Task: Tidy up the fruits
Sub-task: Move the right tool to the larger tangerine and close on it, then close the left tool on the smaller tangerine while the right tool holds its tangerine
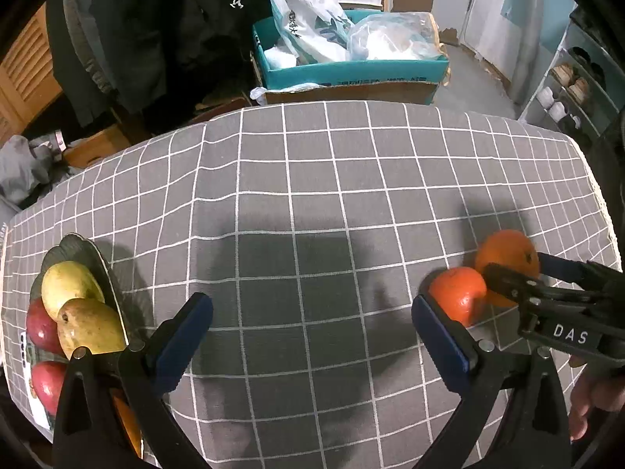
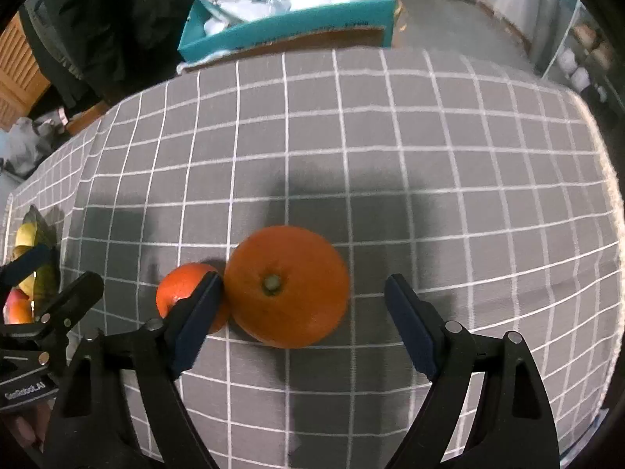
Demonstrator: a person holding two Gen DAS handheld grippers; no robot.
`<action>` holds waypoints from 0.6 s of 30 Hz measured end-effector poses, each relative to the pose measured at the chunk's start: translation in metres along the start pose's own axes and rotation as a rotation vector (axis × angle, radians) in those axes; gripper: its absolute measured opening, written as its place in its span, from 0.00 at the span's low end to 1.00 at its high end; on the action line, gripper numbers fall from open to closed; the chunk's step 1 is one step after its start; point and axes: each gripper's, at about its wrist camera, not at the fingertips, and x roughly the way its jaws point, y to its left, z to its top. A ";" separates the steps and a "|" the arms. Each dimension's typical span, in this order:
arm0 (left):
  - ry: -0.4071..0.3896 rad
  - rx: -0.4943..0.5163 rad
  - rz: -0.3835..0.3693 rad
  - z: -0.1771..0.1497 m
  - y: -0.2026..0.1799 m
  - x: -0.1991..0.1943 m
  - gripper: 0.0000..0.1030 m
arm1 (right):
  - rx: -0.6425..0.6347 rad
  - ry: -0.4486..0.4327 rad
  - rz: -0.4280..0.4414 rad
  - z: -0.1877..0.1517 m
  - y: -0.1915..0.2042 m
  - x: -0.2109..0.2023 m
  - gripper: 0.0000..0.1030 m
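A large orange [image 2: 287, 285] and a smaller orange [image 2: 181, 289] lie touching on the grey checked tablecloth [image 2: 390, 156]. My right gripper [image 2: 302, 287] is open around the large orange. Its left pad sits in the cleft between the two oranges and its right pad stands clear of the peel. In the left wrist view the same oranges [image 1: 508, 254] [image 1: 459, 293] lie at the right, with the right gripper [image 1: 515, 264] astride the large one. My left gripper [image 1: 310, 312] is open over bare cloth. A dark plate [image 1: 78, 242] at the left holds two pears [image 1: 70, 285] and red apples [image 1: 39, 328].
Beyond the table's far edge stands a teal cardboard box [image 1: 351, 66] stuffed with plastic bags. Dark clothing [image 1: 129, 39] hangs at the back left. A shelf with shoes [image 1: 566, 90] stands at the right. A printed card [image 1: 23, 348] lies under the plate.
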 end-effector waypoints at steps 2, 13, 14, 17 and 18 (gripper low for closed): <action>0.001 0.000 -0.005 -0.001 -0.001 0.000 1.00 | 0.028 -0.001 0.040 0.001 -0.004 0.001 0.73; -0.014 0.033 -0.069 0.001 -0.024 -0.005 1.00 | 0.073 -0.066 0.008 -0.007 -0.013 -0.025 0.62; -0.012 0.040 -0.082 0.000 -0.029 -0.005 1.00 | 0.076 -0.074 -0.011 -0.008 -0.016 -0.028 0.62; -0.003 0.068 -0.096 0.000 -0.042 -0.002 1.00 | 0.109 -0.090 -0.049 -0.012 -0.031 -0.037 0.62; 0.001 0.085 -0.098 -0.001 -0.049 0.000 1.00 | 0.119 -0.093 -0.054 -0.014 -0.035 -0.040 0.62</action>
